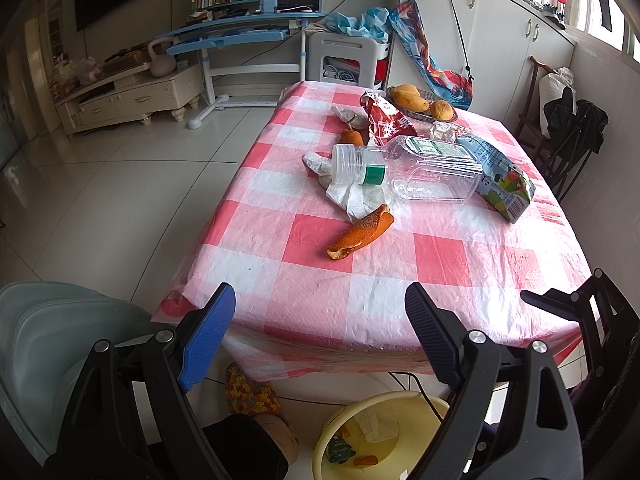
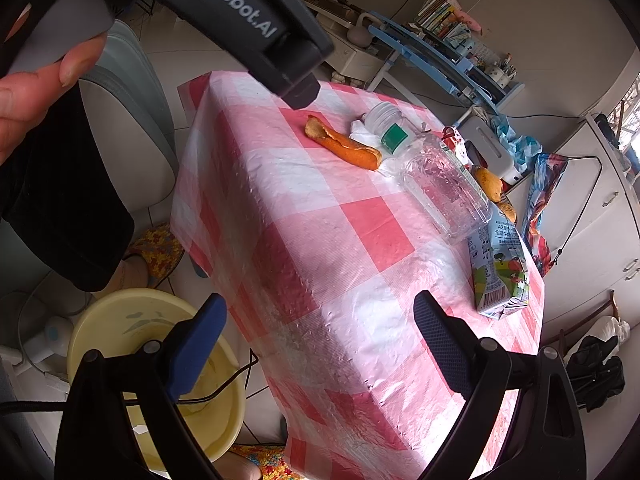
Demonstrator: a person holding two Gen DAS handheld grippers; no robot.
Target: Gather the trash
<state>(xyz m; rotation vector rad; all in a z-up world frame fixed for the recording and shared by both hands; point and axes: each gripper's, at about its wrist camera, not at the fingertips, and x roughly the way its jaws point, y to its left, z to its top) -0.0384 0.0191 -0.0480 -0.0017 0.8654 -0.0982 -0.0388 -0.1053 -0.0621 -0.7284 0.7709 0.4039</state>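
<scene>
Trash lies on the pink checked tablecloth [image 1: 320,280]: an orange peel [image 1: 360,232] [image 2: 344,144], a clear plastic bottle [image 1: 408,168] [image 2: 432,176] lying on its side over a crumpled tissue [image 1: 352,196], a milk carton [image 1: 500,176] [image 2: 500,276], a red snack wrapper [image 1: 384,120] and a second small peel [image 1: 352,136]. My left gripper [image 1: 320,320] hovers open over the table's near edge, with nothing between its fingers. My right gripper [image 2: 320,332] is open too, above the table's corner, also holding nothing.
A yellow basin [image 1: 380,436] [image 2: 132,328] with some scraps inside sits on the floor below the table edge. A basket of mangoes [image 1: 424,104] stands at the far side. A grey chair [image 1: 48,340] is at the left. A hand [image 2: 40,80] holds the left gripper's body.
</scene>
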